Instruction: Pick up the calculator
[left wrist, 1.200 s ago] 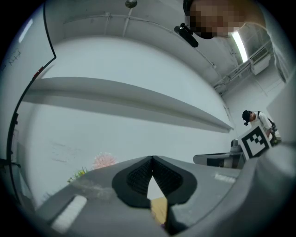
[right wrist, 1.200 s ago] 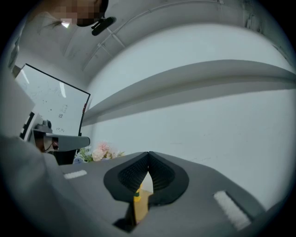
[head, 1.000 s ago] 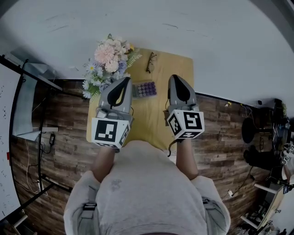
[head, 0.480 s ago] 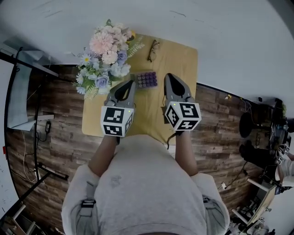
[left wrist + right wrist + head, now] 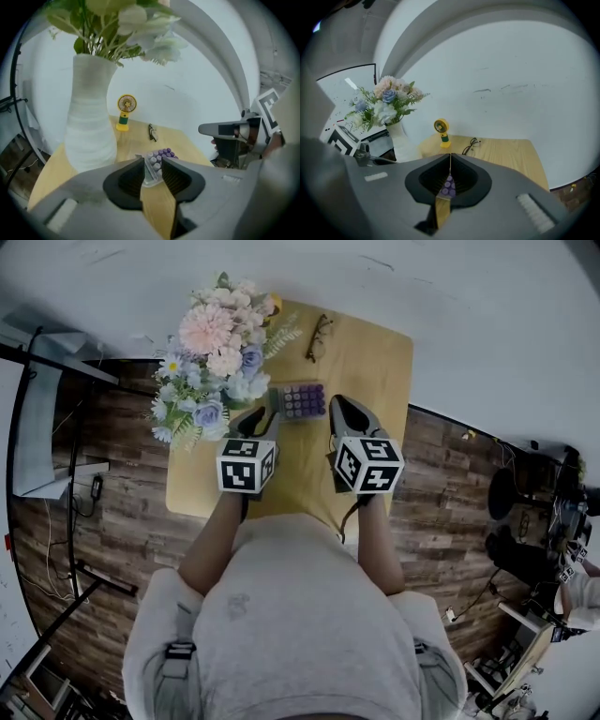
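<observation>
The calculator (image 5: 300, 400), pale with purple keys, lies flat on the wooden table (image 5: 375, 362) near its middle. My left gripper (image 5: 260, 418) hovers just short of the calculator's left end. Its jaws have just been opening and stand open. In the left gripper view the calculator (image 5: 158, 158) shows beyond the gap of the left gripper (image 5: 153, 164), with nothing between the pads. My right gripper (image 5: 340, 408) is to the calculator's right, shut and empty. In the right gripper view the purple keys of the calculator (image 5: 448, 186) show below the closed tips of the right gripper (image 5: 450, 157).
A white vase (image 5: 91, 117) of pink and blue flowers (image 5: 216, 348) stands at the table's left, close to the left gripper. A small yellow fan (image 5: 125, 110) and folded glasses (image 5: 319, 337) sit at the far edge by the white wall. Wooden floor surrounds the table.
Both grippers have sunk toward the tabletop and drawn closer to the calculator. The calculator has not moved.
</observation>
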Demonstrator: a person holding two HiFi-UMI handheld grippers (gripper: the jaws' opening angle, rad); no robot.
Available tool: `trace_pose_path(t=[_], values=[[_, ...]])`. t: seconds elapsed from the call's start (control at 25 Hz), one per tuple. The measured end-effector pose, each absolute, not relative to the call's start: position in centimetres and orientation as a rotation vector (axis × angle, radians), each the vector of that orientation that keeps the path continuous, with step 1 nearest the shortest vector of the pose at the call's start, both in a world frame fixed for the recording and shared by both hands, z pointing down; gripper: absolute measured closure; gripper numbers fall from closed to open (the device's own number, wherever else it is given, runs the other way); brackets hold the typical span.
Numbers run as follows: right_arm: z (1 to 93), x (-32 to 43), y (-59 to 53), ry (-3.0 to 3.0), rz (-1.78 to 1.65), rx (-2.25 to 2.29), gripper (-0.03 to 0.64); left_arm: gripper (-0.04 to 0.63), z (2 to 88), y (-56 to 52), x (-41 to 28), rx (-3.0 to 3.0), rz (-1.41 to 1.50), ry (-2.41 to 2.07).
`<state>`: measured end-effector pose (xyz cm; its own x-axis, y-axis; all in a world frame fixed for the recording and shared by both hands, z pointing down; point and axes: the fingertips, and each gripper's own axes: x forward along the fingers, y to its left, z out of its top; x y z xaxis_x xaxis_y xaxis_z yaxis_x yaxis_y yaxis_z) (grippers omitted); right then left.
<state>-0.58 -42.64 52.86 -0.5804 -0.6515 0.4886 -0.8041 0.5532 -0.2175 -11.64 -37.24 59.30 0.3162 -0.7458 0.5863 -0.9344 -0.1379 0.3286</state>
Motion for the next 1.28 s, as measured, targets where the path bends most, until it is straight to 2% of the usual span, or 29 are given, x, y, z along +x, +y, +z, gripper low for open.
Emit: trace_pose_path(t=[0.24, 0.48, 0.88, 1.08, 1.28], values=[[57.3, -0.6, -43.0, -2.336, 0.722, 1.131, 0.582, 0.441, 62.3, -37.9, -11.7, 1.828, 0.358, -1.439], [61.2, -0.7, -43.4, -2.234, 0.783, 1.071, 0.519, 0.359, 63.5, -38.8, -11.8, 1.773, 0.348, -1.4], [65.0, -1.5, -44.4, -2.177, 0.95, 1.013, 0.393, 0.345, 65.5, -39.7, -11.9, 1.73, 0.38, -1.383], [65.9, -1.8, -44.8, -2.175, 1.026, 1.007, 0.368, 0.344, 65.9, -40.1, -11.7, 1.718, 0.38, -1.372], [66.3, -2.0, -44.7, -2.191, 1.165, 1.001, 0.381, 0.344, 66.7, -40.5, -11.1, 1.746, 0.324, -1.335]])
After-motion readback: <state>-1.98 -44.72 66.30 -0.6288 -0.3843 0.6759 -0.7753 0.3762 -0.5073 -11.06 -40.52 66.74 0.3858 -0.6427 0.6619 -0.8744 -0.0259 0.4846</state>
